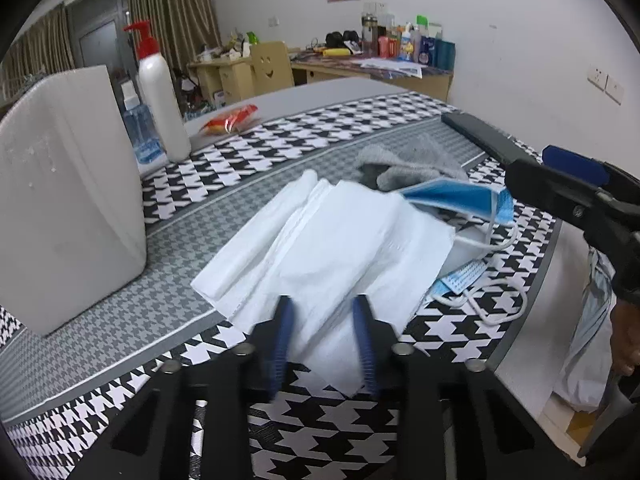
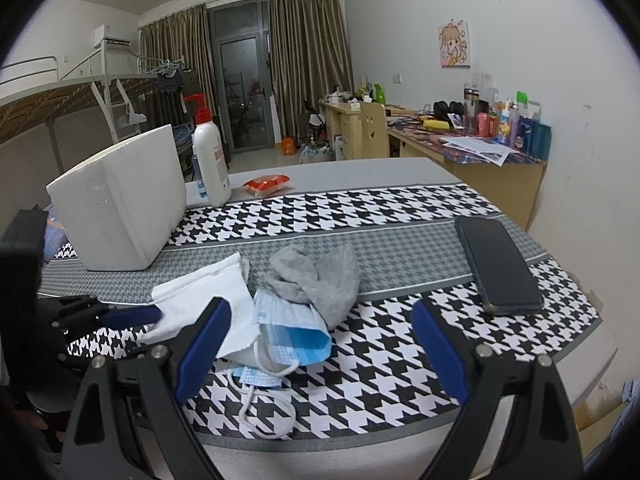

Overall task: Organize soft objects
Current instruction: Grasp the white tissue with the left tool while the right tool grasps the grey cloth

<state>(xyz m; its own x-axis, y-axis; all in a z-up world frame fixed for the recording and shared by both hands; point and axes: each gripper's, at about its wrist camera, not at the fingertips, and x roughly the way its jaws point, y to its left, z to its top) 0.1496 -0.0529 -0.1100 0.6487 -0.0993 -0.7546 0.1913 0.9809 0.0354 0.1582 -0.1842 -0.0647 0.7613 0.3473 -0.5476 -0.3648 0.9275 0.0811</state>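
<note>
1. Left tool (image 1: 324,320), lower centre, blue fingers slightly apart astride a white folded paper tissue (image 1: 336,240) on the houndstooth-clothed table (image 1: 460,336).
2. Right tool (image 2: 320,332), jaws wide apart, holding nothing, near blue surgical masks (image 2: 296,332) and a grey fuzzy cloth (image 2: 320,276), mid-frame.

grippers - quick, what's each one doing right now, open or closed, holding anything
Left gripper: partly closed around the white tissue; a firm grip cannot be told.
Right gripper: wide open, holding nothing, above the tablecloth beside the face masks.
</note>
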